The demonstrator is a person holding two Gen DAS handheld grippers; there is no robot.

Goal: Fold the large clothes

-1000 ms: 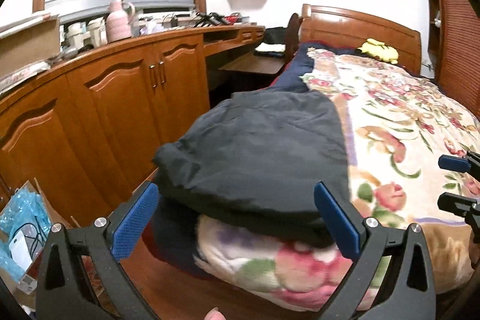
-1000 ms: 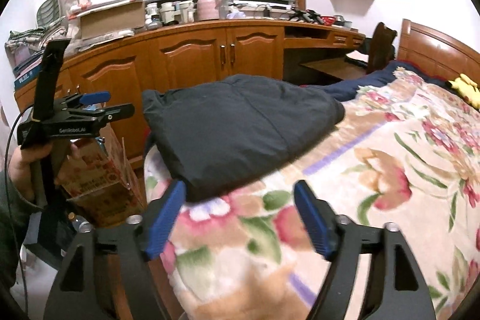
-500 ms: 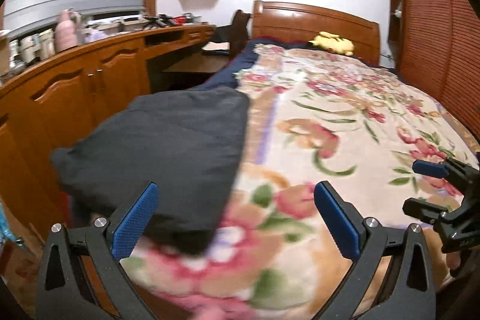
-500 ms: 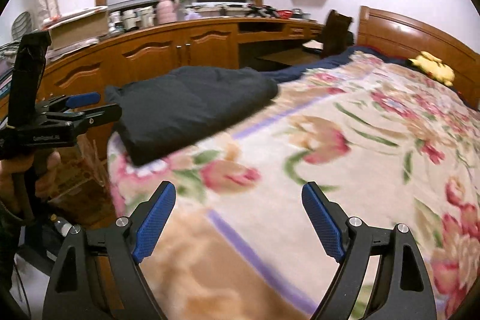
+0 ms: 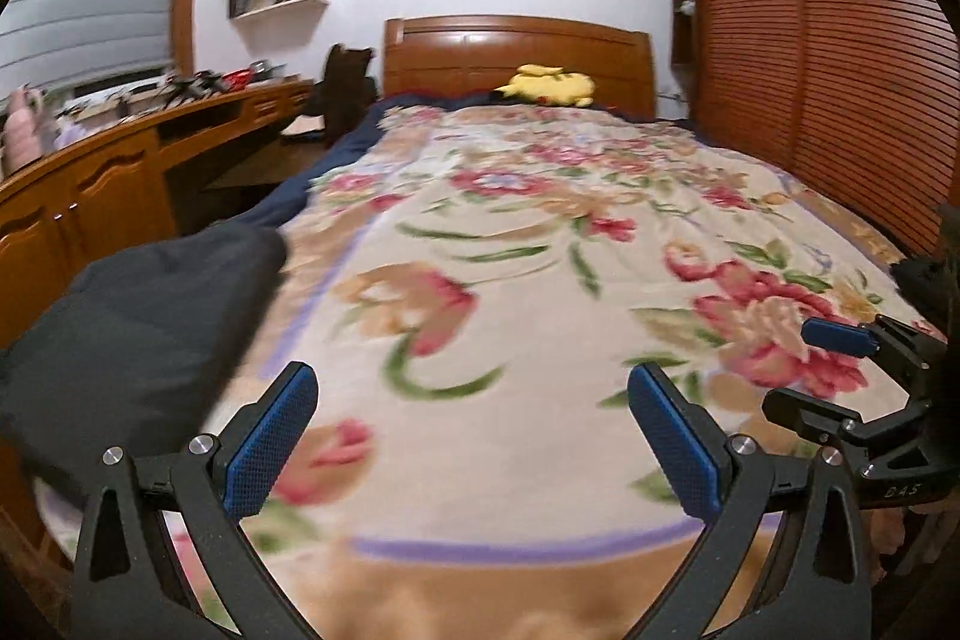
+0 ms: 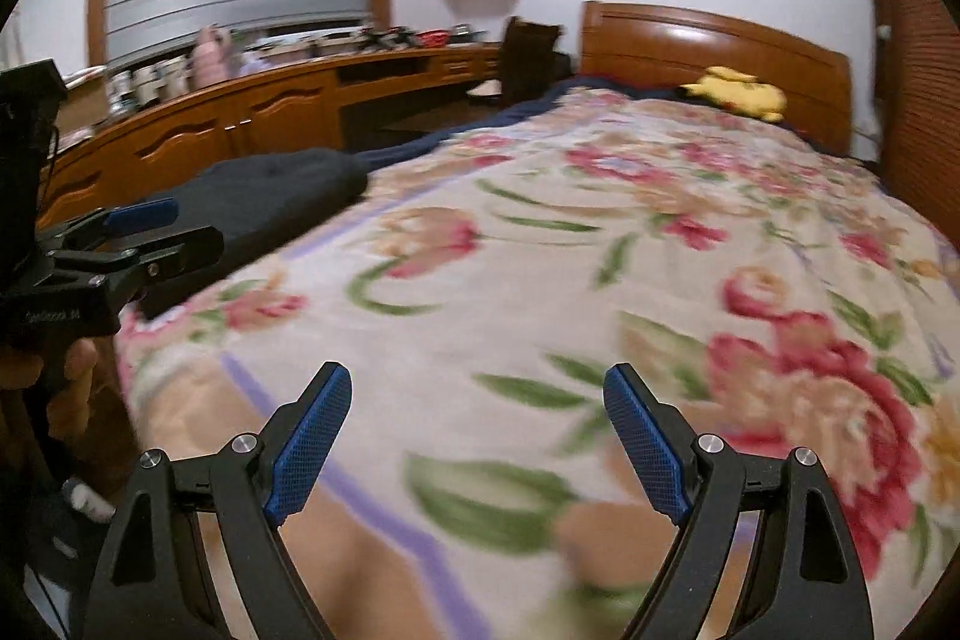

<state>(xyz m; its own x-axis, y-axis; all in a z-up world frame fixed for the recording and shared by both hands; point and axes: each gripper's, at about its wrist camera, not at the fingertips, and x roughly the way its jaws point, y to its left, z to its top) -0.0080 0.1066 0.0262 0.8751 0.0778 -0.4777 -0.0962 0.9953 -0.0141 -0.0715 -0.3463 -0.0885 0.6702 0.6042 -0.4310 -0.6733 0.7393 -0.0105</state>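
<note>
A folded dark garment (image 5: 138, 316) lies at the near left corner of the bed, on the floral blanket (image 5: 540, 232). It also shows in the right wrist view (image 6: 264, 196), at the left. My left gripper (image 5: 471, 430) is open and empty, over the blanket to the right of the garment. My right gripper (image 6: 477, 430) is open and empty over the foot of the bed. Each gripper shows from the side in the other's view, the right one (image 5: 840, 370) and the left one (image 6: 144, 238), both apart from the garment.
A wooden cabinet run (image 6: 240, 130) with clutter on top lines the left wall. A wooden headboard (image 5: 516, 58) and a yellow plush toy (image 5: 549, 85) are at the far end. Slatted wooden doors (image 5: 828, 40) stand at the right. A dark chair (image 6: 531, 52) sits by the desk.
Both views have swung right, away from the folded garment and across the blanket. The garment has slid from the centre to the left edge of both views. Both grippers stay open.
</note>
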